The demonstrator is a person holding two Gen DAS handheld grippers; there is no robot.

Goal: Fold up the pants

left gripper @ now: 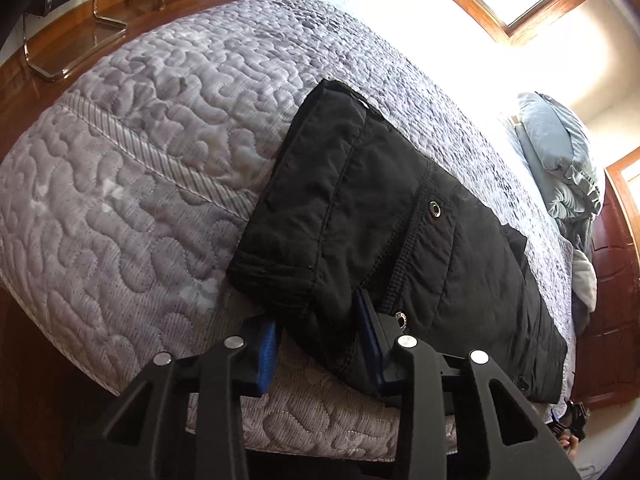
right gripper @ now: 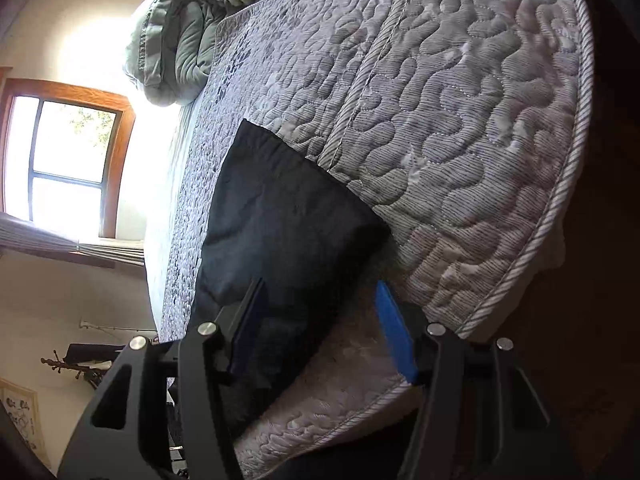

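Black pants (left gripper: 384,224) lie folded on the grey quilted bed (left gripper: 168,128), near its front edge. My left gripper (left gripper: 320,340) is open, its blue-padded jaws either side of the near edge of the pants by the waistband and snap. In the right wrist view the pants (right gripper: 280,216) show as a smooth dark panel. My right gripper (right gripper: 320,328) is open, its jaws wide around the near corner of the pants, resting over the quilt (right gripper: 460,120). Neither gripper is closed on the cloth.
Grey-green pillows and bedding (left gripper: 560,152) are piled at the head of the bed, also in the right wrist view (right gripper: 176,40). A chrome chair (left gripper: 72,20) stands on the wooden floor past the far side. Windows (right gripper: 68,152) are bright.
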